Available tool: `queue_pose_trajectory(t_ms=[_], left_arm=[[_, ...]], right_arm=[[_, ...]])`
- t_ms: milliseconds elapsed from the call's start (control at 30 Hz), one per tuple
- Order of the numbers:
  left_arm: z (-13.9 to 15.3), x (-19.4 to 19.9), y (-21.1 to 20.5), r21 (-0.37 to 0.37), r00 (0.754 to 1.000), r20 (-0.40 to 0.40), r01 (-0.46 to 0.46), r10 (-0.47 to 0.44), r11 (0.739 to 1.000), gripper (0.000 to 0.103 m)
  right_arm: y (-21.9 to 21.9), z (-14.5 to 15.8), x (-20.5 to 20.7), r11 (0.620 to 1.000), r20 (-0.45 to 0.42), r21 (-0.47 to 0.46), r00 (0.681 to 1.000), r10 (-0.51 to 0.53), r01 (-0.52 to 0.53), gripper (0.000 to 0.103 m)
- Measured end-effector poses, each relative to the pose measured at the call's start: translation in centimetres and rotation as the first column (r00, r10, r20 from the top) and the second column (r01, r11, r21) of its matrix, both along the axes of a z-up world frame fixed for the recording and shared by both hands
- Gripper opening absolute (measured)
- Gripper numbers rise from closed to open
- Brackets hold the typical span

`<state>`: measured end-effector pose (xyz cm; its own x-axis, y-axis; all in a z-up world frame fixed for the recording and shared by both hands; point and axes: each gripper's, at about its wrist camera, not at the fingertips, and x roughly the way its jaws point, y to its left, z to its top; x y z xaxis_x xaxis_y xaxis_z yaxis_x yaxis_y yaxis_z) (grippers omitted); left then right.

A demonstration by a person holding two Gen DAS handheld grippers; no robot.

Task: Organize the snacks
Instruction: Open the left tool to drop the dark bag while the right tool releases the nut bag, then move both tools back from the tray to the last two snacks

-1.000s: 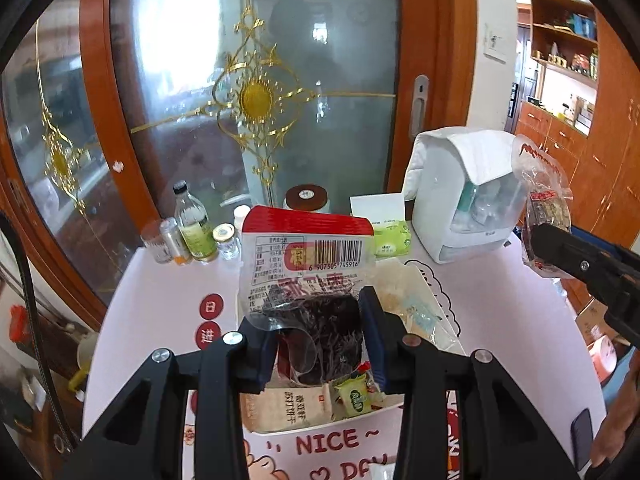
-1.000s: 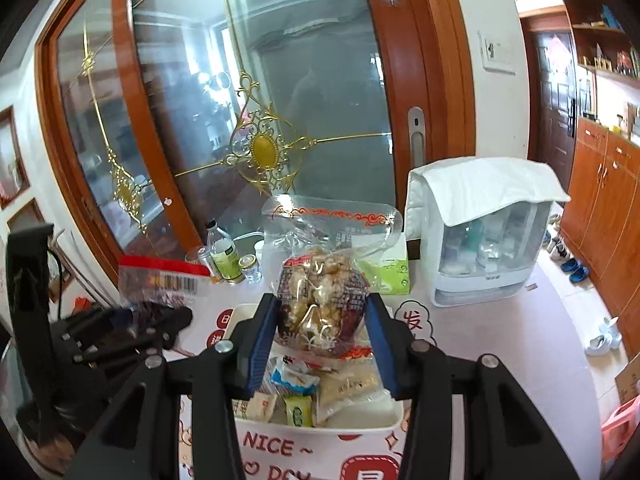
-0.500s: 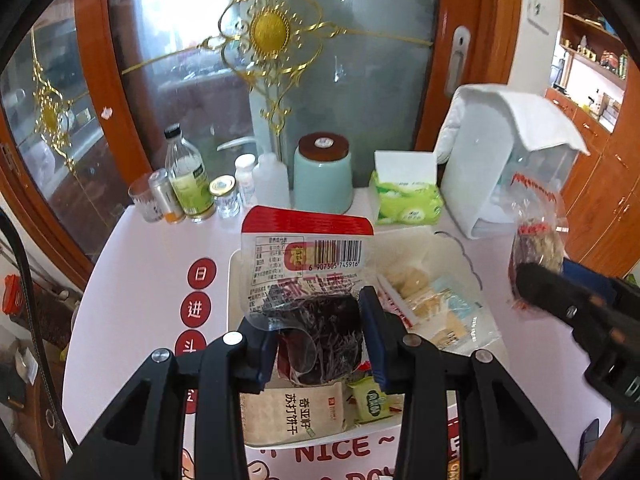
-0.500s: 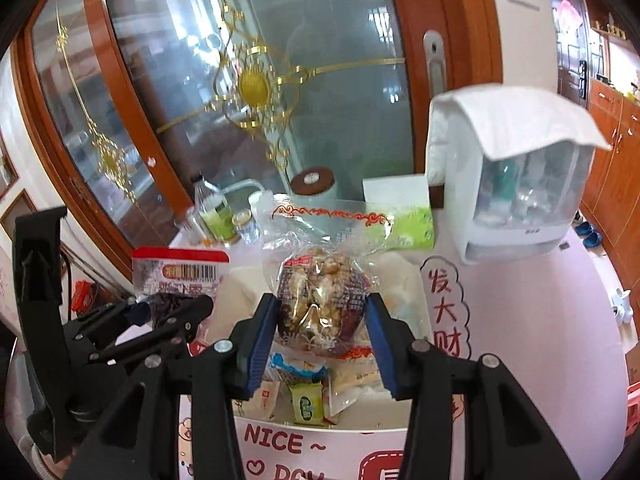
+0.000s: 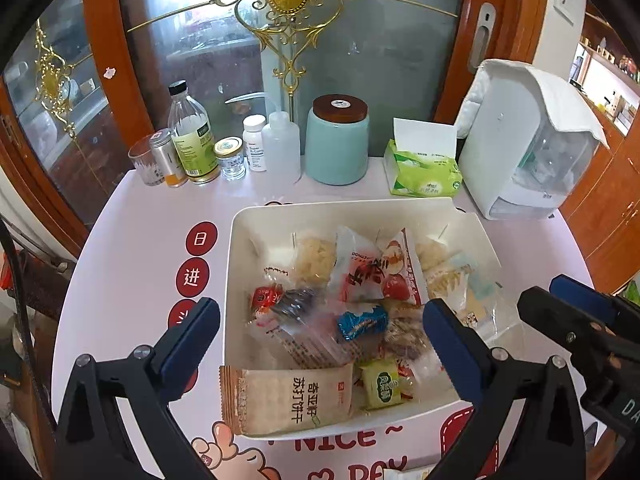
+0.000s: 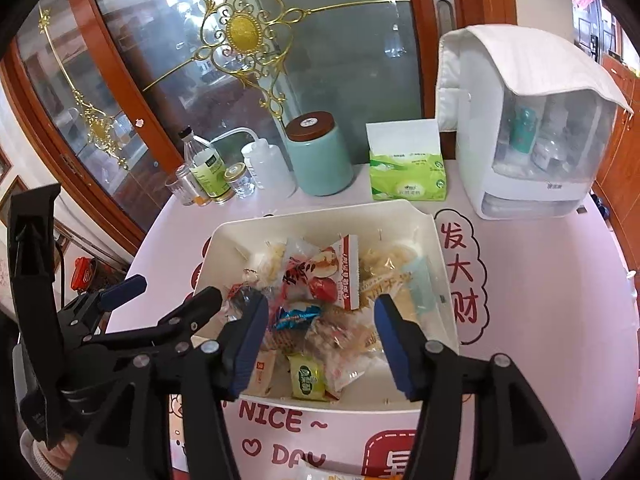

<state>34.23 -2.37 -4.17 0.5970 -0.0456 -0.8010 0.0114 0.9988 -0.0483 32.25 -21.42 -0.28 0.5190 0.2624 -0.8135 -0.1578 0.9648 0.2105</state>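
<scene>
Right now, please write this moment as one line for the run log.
left gripper: open, empty | right gripper: open, empty | both above white bin | snacks in bin

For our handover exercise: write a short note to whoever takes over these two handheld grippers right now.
Left gripper: open, empty, over the white rectangular plastic bin.
Right gripper: open, empty, over the same bin.
Done: both packets held a second ago are released; the snacks, including the beige cracker packet at the front rim, lie piled in the bin.
Left: nothing loose is clearly visible on the pink table; tidy the pile.
</scene>
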Motion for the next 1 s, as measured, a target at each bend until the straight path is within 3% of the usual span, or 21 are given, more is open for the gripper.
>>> queue_pose_trajectory(t_ms=[500, 633, 833, 1000], left_arm=[[4.5, -5.4, -4.1, -0.022, 0.988, 0.068, 0.138, -0.136, 0.990, 0.101], [5.0, -7.5, -5.9, -0.072, 0.977, 0.078, 0.202, -0.197, 0.977, 0.101], [5.1, -10.5, -9.9, -0.158, 0.950, 0.068, 0.313, -0.306, 0.936, 0.101], [4.1, -12.7, -13.0, -0.134, 0.924, 0.053, 0.382, -0.378, 0.915, 0.101]], right_arm=[[-3.0, 2.9, -5.1, 0.997, 0.008, -0.017, 0.997, -0.080, 0.080, 0.056], [-4.8, 4.2, -8.2, 0.990, 0.033, -0.057, 0.991, -0.131, 0.133, 0.056], [-8.3, 5.0, -13.9, 0.965, 0.051, -0.109, 0.971, -0.232, 0.237, 0.056], [-11.6, 3.3, -17.9, 0.936, 0.018, -0.156, 0.948, -0.316, 0.315, 0.059]])
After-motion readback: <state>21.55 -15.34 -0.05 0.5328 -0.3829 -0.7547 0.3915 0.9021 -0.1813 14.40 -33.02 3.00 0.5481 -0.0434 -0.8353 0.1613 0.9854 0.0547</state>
